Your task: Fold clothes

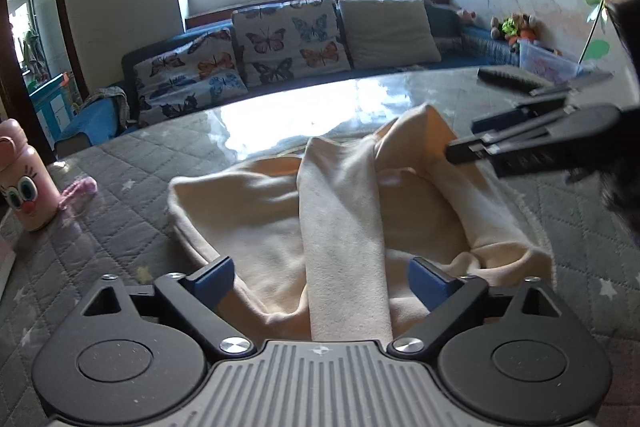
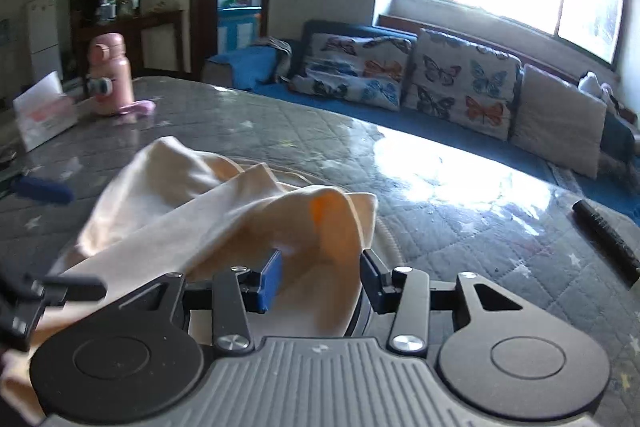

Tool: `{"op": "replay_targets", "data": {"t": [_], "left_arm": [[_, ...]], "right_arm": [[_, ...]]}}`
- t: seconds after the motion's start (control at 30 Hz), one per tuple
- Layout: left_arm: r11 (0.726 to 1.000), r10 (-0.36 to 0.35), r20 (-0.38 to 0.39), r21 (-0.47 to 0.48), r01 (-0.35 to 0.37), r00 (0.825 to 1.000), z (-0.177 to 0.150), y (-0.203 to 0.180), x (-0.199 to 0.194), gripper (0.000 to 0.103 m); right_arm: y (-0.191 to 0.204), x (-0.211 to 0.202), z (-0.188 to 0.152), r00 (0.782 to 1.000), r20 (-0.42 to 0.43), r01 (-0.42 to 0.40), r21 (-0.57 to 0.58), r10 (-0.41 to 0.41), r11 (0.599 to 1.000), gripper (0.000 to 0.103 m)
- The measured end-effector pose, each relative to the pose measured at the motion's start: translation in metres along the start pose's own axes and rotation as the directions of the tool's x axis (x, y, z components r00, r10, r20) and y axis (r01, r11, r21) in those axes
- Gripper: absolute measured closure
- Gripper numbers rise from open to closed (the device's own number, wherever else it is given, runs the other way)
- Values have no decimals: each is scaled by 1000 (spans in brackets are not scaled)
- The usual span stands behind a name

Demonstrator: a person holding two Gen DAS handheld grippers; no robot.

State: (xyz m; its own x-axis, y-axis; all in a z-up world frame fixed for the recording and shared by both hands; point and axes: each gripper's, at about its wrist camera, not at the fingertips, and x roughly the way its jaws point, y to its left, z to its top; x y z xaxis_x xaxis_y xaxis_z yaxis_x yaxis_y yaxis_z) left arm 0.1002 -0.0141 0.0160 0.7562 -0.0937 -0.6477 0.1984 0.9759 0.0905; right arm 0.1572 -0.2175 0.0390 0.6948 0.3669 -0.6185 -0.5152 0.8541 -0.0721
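Observation:
A cream garment (image 1: 340,211) lies crumpled on the grey quilted table (image 1: 120,227). My left gripper (image 1: 320,279) is open, its blue pads wide apart with a strip of the cloth running between them and under the body. My right gripper (image 1: 456,153) comes in from the right in the left wrist view, its tips against a raised fold of the cloth. In the right wrist view the right gripper (image 2: 320,275) has its jaws partly apart with a lifted fold of the garment (image 2: 224,203) between them; whether the pads press it is unclear.
A pink bottle (image 1: 24,179) and a small pink item (image 1: 80,189) stand at the table's left. A black remote (image 1: 508,79) lies far right. A white card (image 2: 44,111) stands beside the bottle (image 2: 110,75). A sofa with butterfly cushions (image 1: 280,39) is behind.

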Motion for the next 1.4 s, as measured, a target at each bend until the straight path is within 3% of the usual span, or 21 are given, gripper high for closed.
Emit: {"op": "replay_targets", "data": {"t": [0.17, 0.27, 0.3, 0.4, 0.5, 0.8, 1.07, 1.27, 1.4], "left_arm": [[1000, -13, -31, 16, 13, 999, -4, -5, 16, 26], [999, -9, -36, 40, 10, 999, -8, -8, 21, 42], [999, -9, -36, 41, 10, 999, -8, -8, 21, 50], [999, -10, -36, 42, 11, 999, -9, -9, 21, 73], [999, -8, -13, 38, 8, 1000, -8, -7, 16, 91], [998, 53, 71, -31, -51, 996, -8, 14, -23, 94], [980, 155, 130, -144, -136, 979, -22, 50, -68, 94], [958, 198, 87, -229, -174, 976, -51, 75, -86, 94], [953, 187, 23, -248, -175, 982, -72, 81, -80, 94]], "right_arm": [[-5, 37, 6, 1000, -24, 3, 2, -3, 1000, 60], [-3, 52, 8, 999, -33, 6, -7, -6, 1000, 64], [-3, 54, 8, 999, -34, 5, -1, -5, 1000, 76], [-5, 55, 9, 999, -35, 6, 34, -5, 999, 92], [-8, 44, 8, 1000, -13, 26, 49, -26, 998, 98], [-44, -10, -1, 988, 45, 142, 142, -150, 980, 98], [-75, -59, -45, 967, 15, 244, 232, -254, 942, 98], [-82, -73, -81, 957, -45, 286, 299, -286, 910, 98], [-82, -66, -100, 950, -90, 312, 322, -299, 894, 93]]}}
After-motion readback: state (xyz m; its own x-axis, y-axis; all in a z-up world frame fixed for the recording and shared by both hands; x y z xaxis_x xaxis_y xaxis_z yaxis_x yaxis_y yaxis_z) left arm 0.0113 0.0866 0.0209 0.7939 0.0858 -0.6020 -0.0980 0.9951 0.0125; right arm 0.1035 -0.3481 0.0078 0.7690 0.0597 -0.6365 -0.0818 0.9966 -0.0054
